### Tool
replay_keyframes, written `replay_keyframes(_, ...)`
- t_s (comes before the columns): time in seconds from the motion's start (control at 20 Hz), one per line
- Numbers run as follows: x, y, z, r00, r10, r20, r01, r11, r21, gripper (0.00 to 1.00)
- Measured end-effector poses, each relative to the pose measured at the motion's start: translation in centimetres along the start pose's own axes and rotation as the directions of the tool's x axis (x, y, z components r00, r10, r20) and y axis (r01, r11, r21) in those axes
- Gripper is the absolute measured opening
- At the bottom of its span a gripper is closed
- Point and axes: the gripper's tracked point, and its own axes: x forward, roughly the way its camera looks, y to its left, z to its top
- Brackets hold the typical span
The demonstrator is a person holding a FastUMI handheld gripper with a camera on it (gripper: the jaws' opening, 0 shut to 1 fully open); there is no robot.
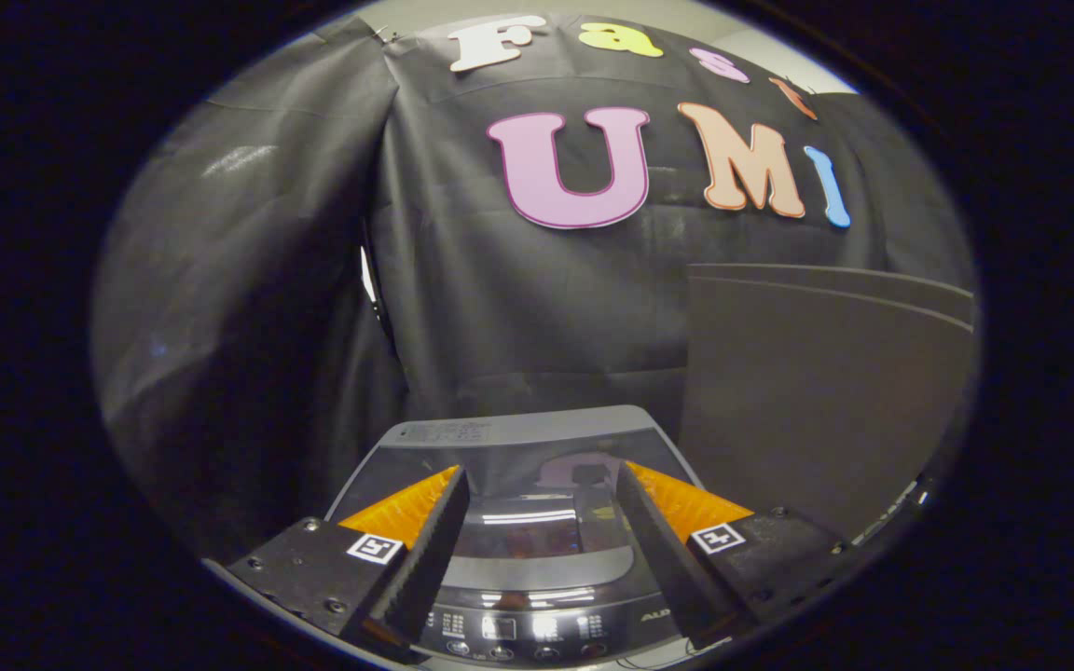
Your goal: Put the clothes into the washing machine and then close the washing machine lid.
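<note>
The tool hangs above one grey top-loading washing machine, its two fingers spread wide apart with nothing between them but the machine's top showing through the gap. The machine's dark glossy glass lid lies flat and closed, its long axis running away from the fingers toward the black cloth wall beyond. The one control panel, a curved strip with small buttons and indicators, sits at the near end of the machine, under the base of the fingers, so the machine faces back toward the tool. To the right of the machine, against the cloth, stands one plain dark grey flat board, upright and near the machine's far right corner.
</note>
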Motion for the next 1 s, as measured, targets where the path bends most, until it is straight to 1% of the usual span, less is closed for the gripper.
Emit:
replay_keyframes(0.25, -3.8, -0.5, 0.9, 1.000, 0.017, 0.003, -0.017, 1.000, -0.015, 0.97)
replay_keyframes(0.6, -10.2, 0.7, 3.4, 0.996, 0.079, 0.035, -0.078, 0.997, -0.027, 0.97)
replay_keyframes(0.7, -12.4, 1.2, 4.4, 0.991, 0.120, 0.056, -0.119, 0.992, -0.033, 0.97)
replay_keyframes(0.85, -16.1, 0.9, 6.0, 0.982, 0.163, 0.100, -0.156, 0.985, -0.075, 0.97)
replay_keyframes(1.0, -19.5, -0.2, 7.1, 0.972, 0.192, 0.136, -0.186, 0.981, -0.055, 0.97)
